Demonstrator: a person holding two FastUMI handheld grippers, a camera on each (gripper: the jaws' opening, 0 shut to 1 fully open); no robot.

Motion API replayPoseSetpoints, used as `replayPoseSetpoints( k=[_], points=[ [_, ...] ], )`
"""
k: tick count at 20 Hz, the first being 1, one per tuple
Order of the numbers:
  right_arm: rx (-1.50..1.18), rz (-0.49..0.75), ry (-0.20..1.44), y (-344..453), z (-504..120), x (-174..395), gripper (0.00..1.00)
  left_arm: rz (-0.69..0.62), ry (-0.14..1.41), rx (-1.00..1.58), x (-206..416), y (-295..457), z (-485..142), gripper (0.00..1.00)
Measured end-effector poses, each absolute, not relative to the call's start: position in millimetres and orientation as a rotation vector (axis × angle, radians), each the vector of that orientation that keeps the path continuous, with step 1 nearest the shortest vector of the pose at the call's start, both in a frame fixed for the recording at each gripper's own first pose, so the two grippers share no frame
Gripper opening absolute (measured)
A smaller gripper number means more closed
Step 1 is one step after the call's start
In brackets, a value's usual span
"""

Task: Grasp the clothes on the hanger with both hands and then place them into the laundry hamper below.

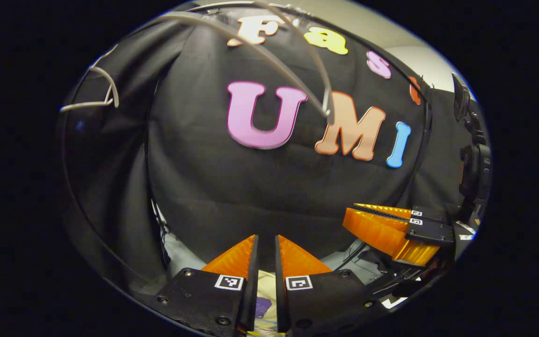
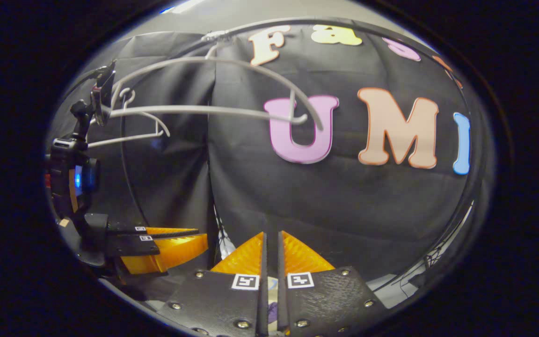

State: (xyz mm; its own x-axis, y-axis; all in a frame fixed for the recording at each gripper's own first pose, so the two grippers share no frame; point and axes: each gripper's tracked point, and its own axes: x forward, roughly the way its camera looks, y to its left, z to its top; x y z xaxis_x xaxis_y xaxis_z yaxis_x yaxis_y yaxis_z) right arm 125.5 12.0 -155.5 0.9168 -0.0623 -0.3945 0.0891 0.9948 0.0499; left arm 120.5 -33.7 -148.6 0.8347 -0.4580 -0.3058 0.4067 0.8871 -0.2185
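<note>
Left hand-held gripper [image 1: 266, 243] and right hand-held gripper [image 2: 272, 241], side by side, fingers nearly closed.

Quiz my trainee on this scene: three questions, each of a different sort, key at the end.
1. True or false: a garment hangs on the white hanger.
2. In the left gripper view, the right gripper shows at: A lower right, B upper left, C top centre.
3. Fill in: the left gripper has its jaws nearly ____.
Key: 1 false; 2 A; 3 shut.
</note>
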Motion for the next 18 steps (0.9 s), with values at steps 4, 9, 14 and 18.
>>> replayPoseSetpoints(
  k=[4, 9, 14, 18],
  points=[
    [0.057, -0.096, 0.279, 7, -96, 125, 0.08, -0.468, 0.219, -0.158, 123, -33, -87, 0.19],
    [0.056, -0.14, 0.171, -8, -43, 115, 0.08, -0.482, 0.068, -0.159, 97, -22, -32, 0.18],
    [0.052, -0.189, 0.115, -24, -20, 99, 0.07, -0.482, -0.044, -0.096, 67, -1, -2, 0.18],
    [0.048, -0.212, 0.082, -29, -5, 90, 0.07, -0.499, -0.078, -0.075, 58, -2, 10, 0.1]
  ],
)
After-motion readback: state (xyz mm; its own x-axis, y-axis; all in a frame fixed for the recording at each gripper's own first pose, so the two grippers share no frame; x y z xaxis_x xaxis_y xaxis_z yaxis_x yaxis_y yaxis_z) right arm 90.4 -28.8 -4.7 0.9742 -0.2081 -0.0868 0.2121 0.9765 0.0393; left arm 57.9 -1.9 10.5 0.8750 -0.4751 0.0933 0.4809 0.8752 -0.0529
